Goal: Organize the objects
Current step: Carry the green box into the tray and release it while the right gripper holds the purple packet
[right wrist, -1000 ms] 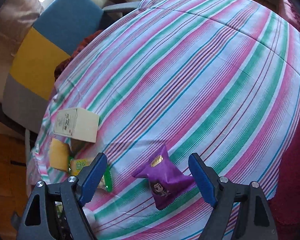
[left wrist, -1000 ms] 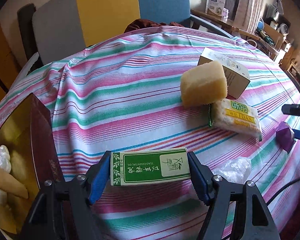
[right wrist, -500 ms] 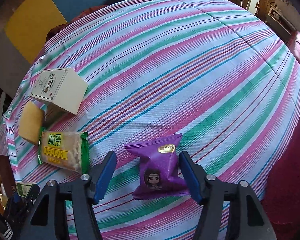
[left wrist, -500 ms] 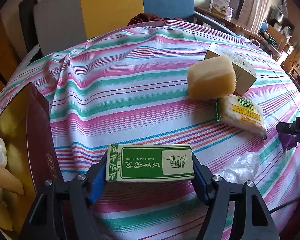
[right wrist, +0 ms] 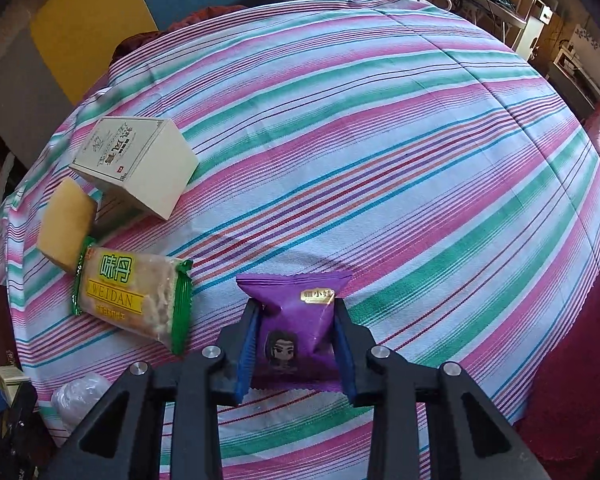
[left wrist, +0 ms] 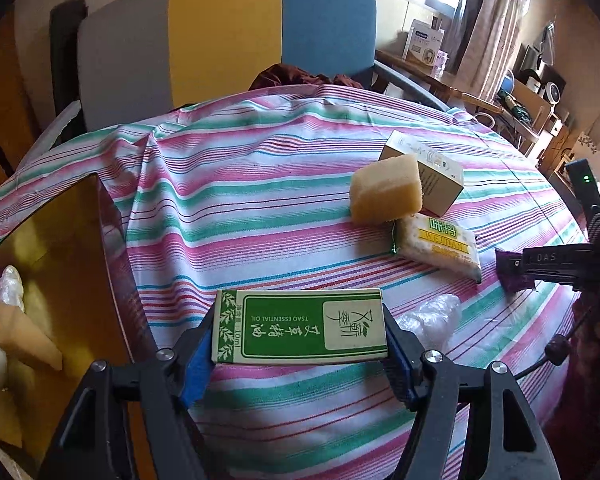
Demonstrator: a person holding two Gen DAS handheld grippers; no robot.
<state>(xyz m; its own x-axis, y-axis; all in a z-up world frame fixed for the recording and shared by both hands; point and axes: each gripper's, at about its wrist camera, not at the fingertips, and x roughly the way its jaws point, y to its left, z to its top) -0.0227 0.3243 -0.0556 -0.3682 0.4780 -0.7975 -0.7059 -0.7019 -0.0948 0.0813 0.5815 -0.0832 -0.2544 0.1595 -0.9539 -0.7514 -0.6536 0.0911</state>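
My left gripper is showing black angular plastic arms with triangular cut-outs, silver screw heads near each joint and blue pads lining the fingers. My right gripper is looking the same at the bottom of its frame: black frame, silver screws, blue pads.

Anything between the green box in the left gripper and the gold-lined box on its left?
Nothing visible. The left gripper holds the green box, and only striped tablecloth lies before the gold-lined box. That box's near wall must be cleared.
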